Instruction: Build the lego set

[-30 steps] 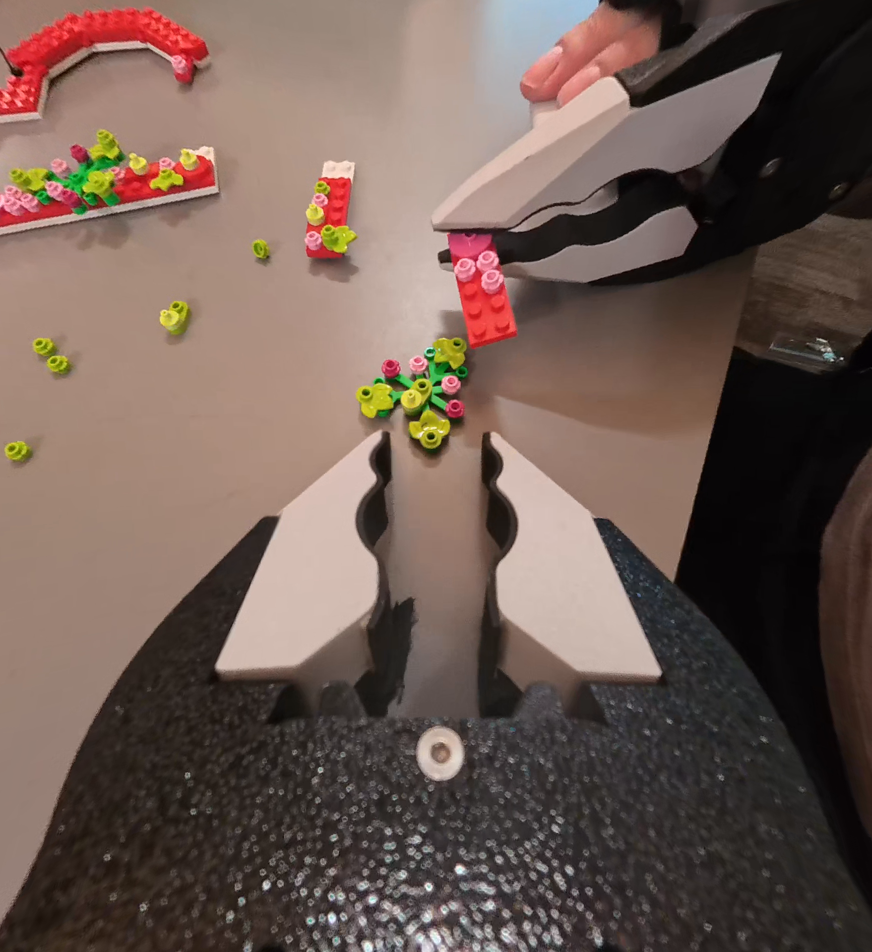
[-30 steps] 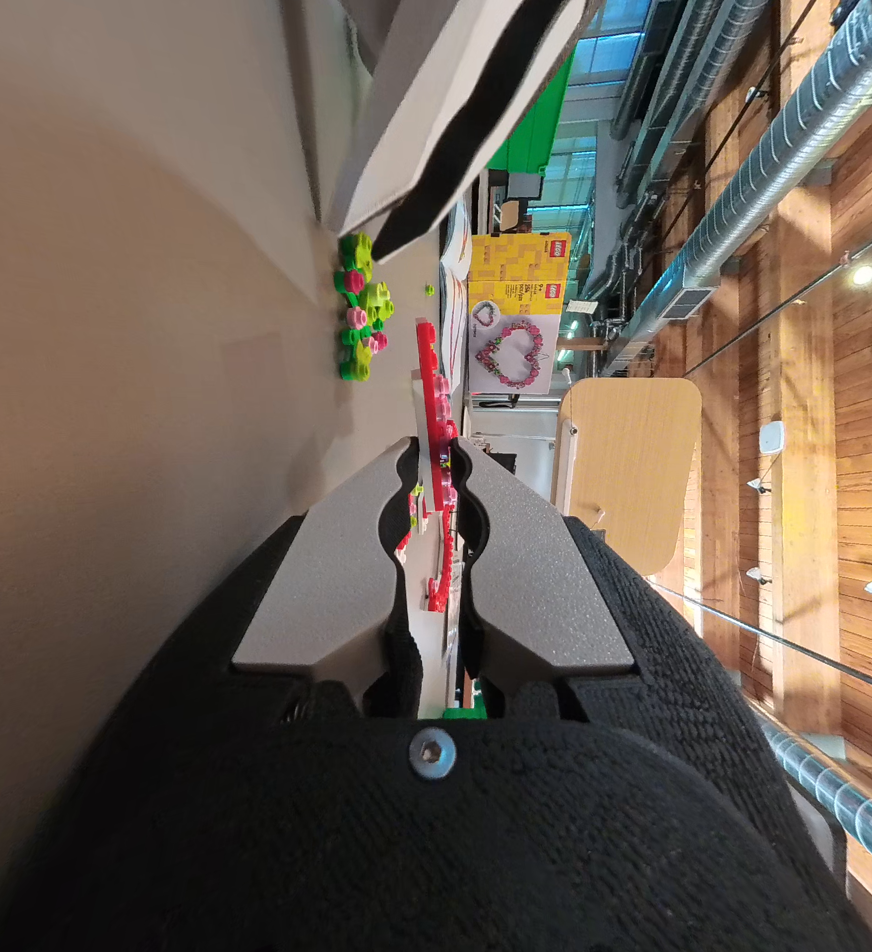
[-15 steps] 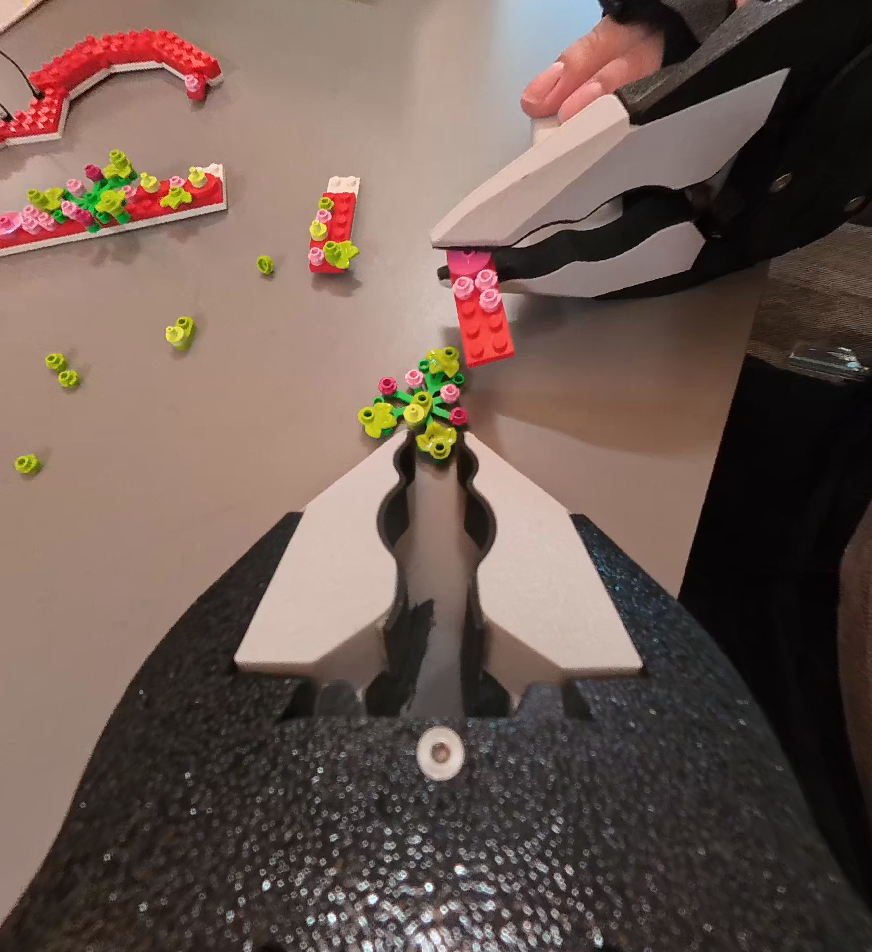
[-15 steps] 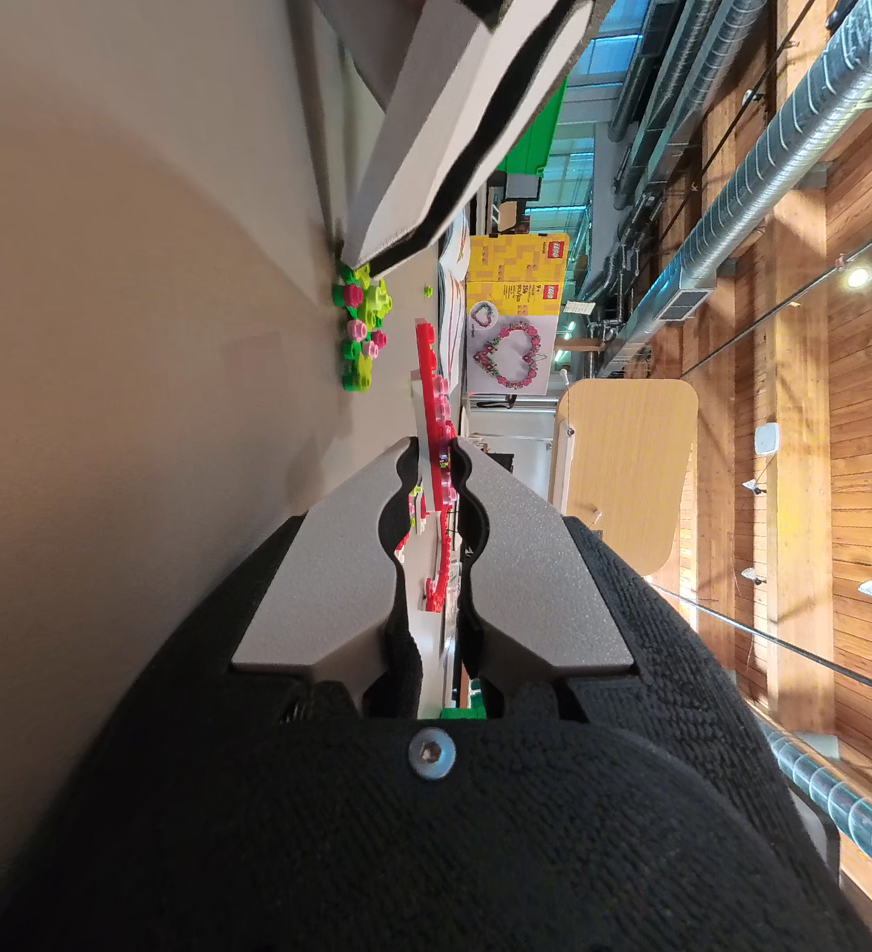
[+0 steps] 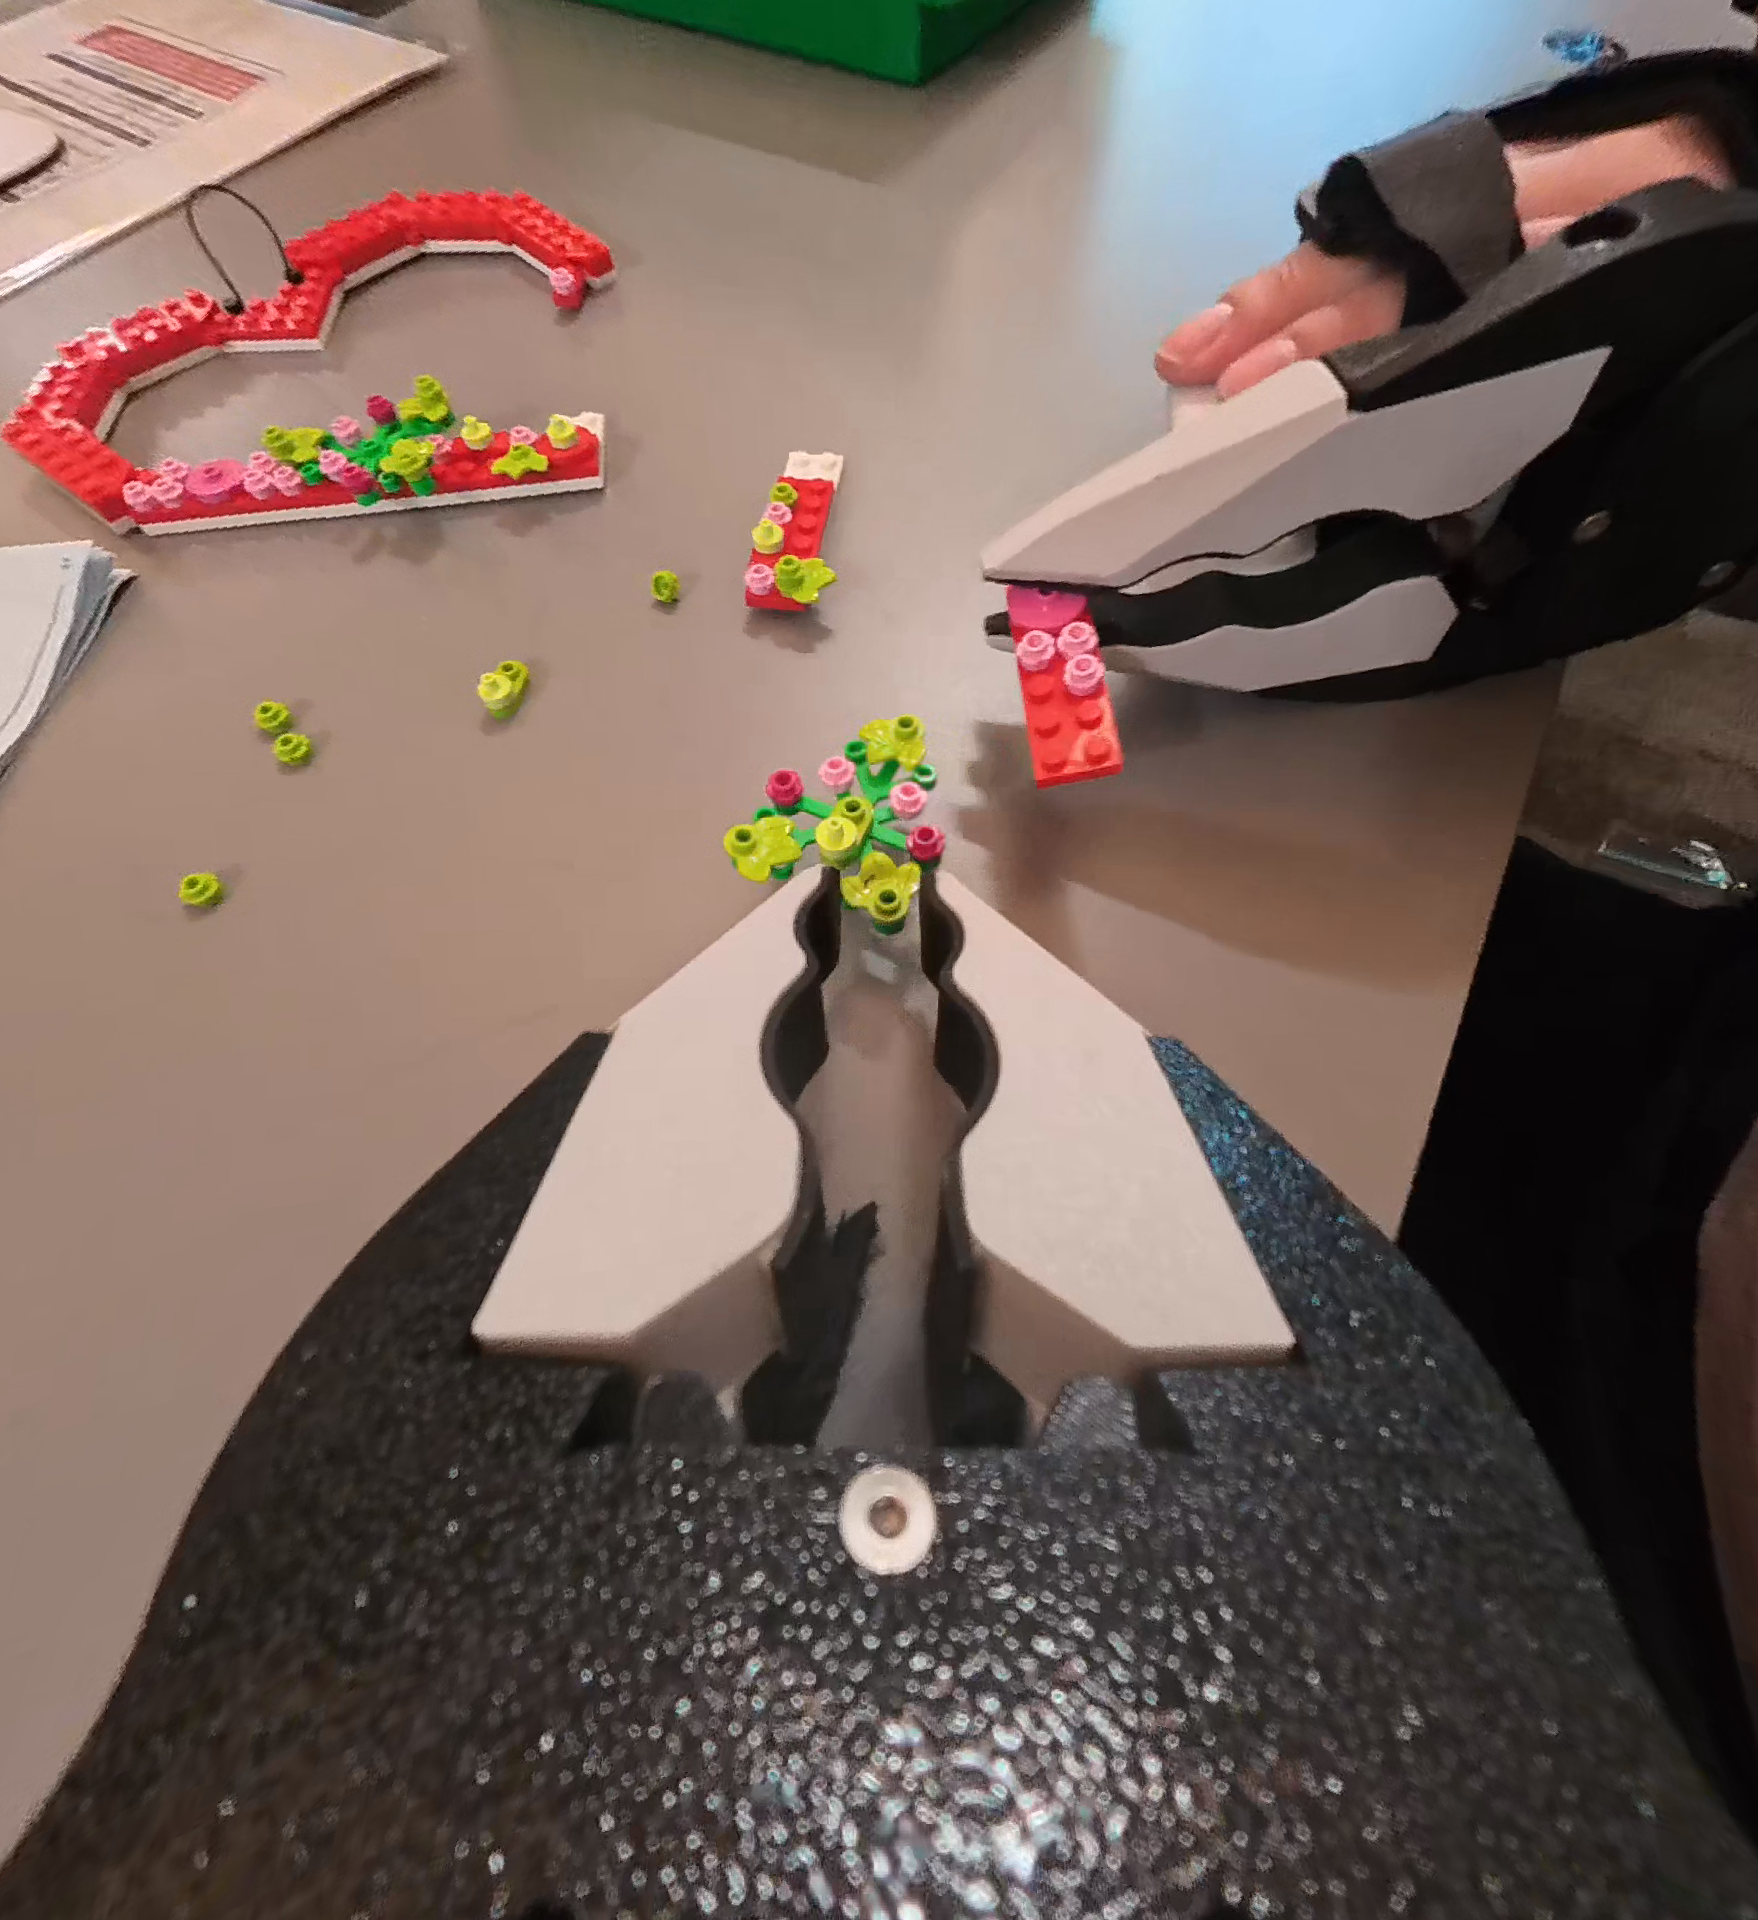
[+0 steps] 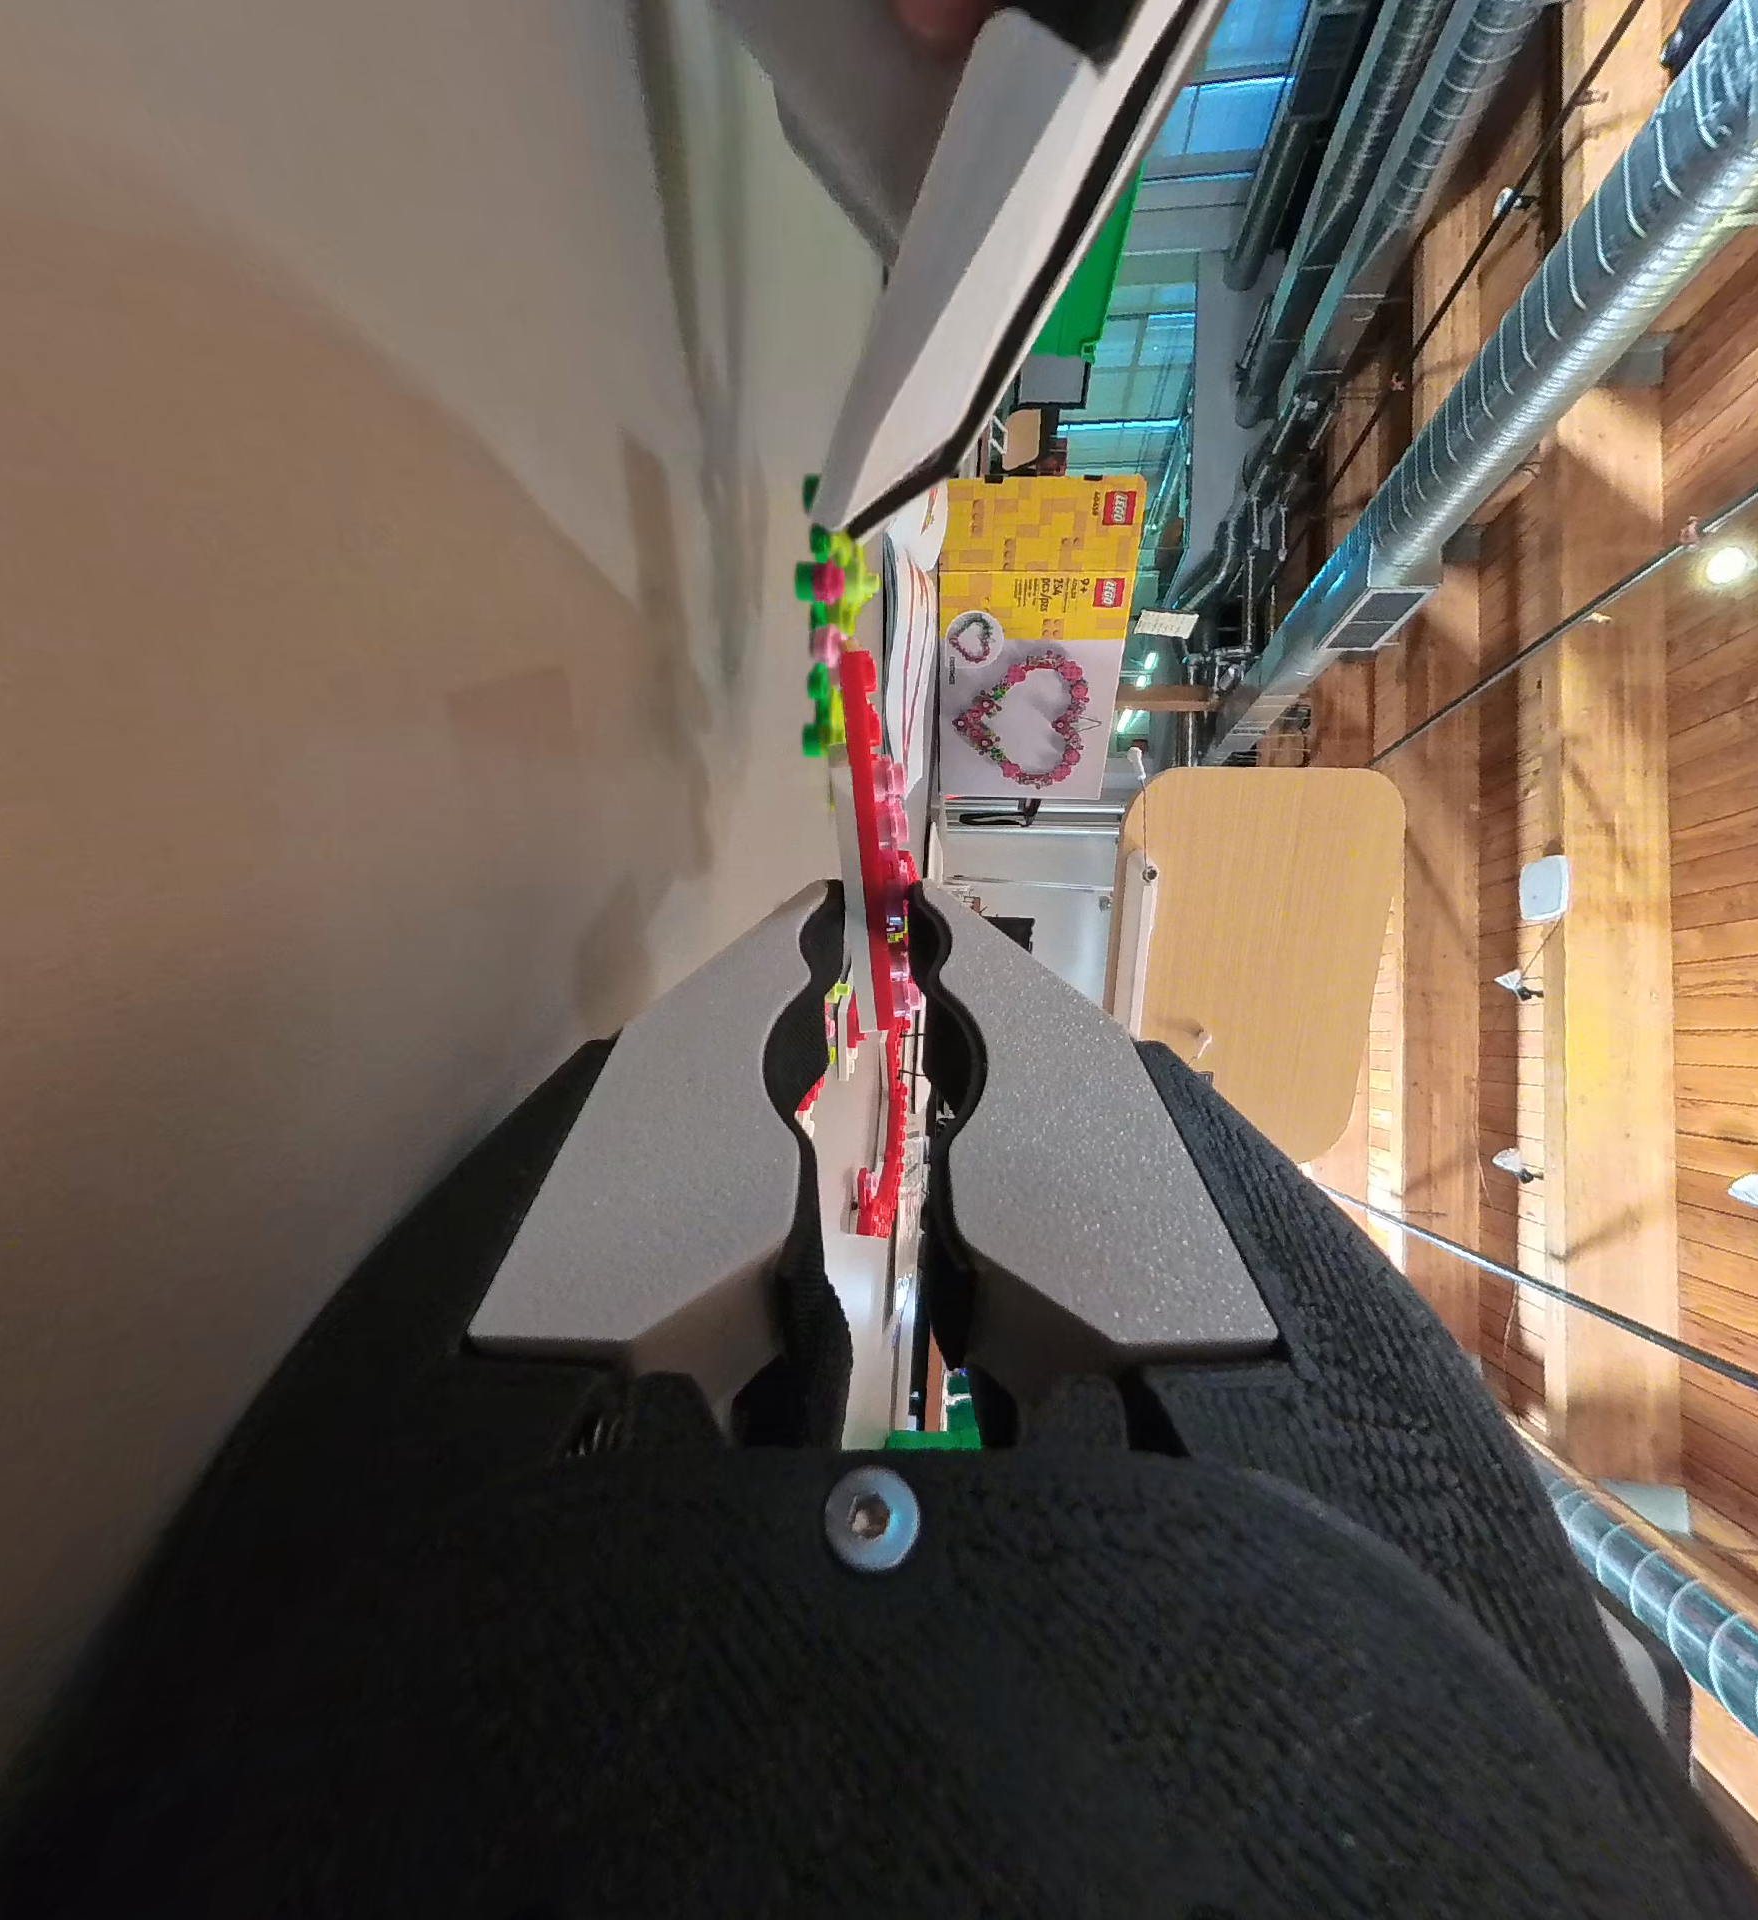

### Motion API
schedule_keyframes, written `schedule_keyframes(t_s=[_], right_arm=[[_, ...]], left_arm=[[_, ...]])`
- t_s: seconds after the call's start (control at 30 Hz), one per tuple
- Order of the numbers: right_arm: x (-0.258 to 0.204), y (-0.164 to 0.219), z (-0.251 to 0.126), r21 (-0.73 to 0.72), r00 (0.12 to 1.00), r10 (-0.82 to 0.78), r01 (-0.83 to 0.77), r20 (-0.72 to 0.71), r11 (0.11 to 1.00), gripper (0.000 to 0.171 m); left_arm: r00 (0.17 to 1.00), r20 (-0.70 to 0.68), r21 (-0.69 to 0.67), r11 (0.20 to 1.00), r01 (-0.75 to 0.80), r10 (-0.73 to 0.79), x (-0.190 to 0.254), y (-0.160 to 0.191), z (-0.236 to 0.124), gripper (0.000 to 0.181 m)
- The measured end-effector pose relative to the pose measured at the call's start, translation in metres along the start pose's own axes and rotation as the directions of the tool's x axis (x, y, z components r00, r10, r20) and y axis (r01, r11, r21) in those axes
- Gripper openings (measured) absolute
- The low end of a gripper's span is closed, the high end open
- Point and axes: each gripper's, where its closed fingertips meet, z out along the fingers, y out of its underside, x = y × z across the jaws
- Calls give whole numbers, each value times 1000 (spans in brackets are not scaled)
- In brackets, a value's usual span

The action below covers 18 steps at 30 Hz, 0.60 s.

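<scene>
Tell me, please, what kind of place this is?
Probably a large workshop or office hall, not a home. The right wrist view shows exposed ducts along a wood-panelled wall, and a plain table holds papers and a toy box.

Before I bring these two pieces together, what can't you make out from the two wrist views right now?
- Left wrist view: whether the left gripper has closed on the flower cluster; its near part sits between the fingertips.
- Left wrist view: the gripped end of the red plate, hidden inside the right gripper.
- Right wrist view: the plate's studs, seen edge-on.
- Right wrist view: most of the flower cluster, covered by the other gripper.
</scene>
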Motion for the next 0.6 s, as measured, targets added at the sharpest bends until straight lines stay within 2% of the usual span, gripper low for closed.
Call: schedule_keyframes(t_s=[0.03,0.27,0.4,0.6], right_arm=[[0,0,0,0,1000,0,0,0,1000,10],[0,-1,-1,7,1000,-4,4,4,1000,10],[-3,-5,-1,30,999,-28,27,32,999,10],[-9,-13,-2,46,995,-62,58,80,997,10]], left_arm=[[1000,-1,4,1000,10,-10,-2,0,-2,13],[992,-96,66,994,91,-84,2,-11,-13,13],[970,-189,26,986,162,-155,13,-7,-11,13],[927,-258,1,959,284,-274,20,-8,-13,13]])
